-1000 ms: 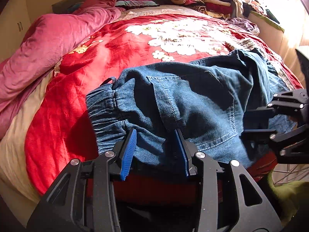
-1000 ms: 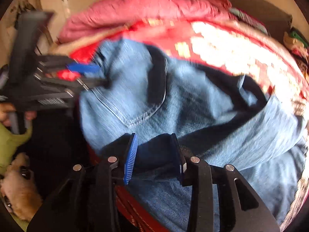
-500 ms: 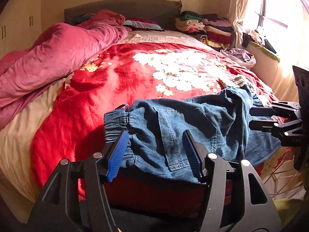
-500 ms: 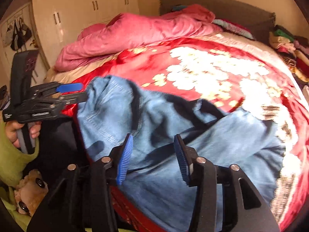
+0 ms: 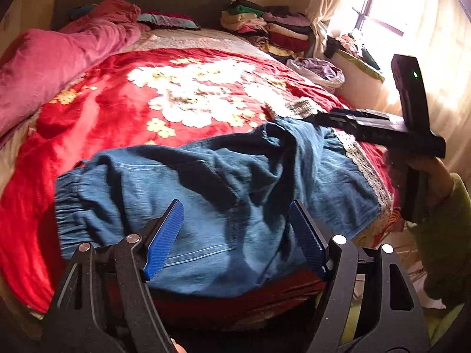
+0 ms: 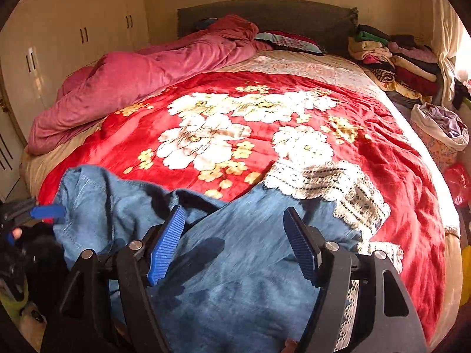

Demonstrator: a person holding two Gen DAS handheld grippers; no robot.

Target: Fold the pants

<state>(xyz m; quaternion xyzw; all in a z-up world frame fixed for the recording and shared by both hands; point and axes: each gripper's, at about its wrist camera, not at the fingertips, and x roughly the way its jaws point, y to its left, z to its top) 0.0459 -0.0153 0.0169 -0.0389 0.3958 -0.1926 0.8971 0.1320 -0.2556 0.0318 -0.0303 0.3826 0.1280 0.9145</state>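
Note:
Blue denim pants (image 5: 223,194) lie rumpled and doubled over at the near edge of the bed, elastic waistband at the left. My left gripper (image 5: 235,206) hovers above them, its jaws opening, and the blue pads (image 5: 164,235) touch no cloth. In the right wrist view the same pants (image 6: 235,264) fill the foreground. My right gripper (image 6: 234,211) hangs over them, jaws also opening, with nothing pinched. The right gripper (image 5: 323,117) shows at the right of the left wrist view, held by a hand in a green sleeve. One left-gripper pad (image 6: 47,211) peeks in at the pants' left corner.
A red floral blanket (image 6: 265,135) covers the bed, with a pink duvet (image 6: 132,88) bunched along its left side. A lace cloth (image 6: 338,182) lies beside the pants. Stacked folded clothes (image 6: 397,58) sit at the far right corner, a laundry basket (image 6: 441,135) beside the bed, a wardrobe (image 6: 73,29) at the left.
Both grippers let go of the denim and their jaws widened. Both pulled back and rose, so more of the bed shows. The pants settled in a heap at the near edge.

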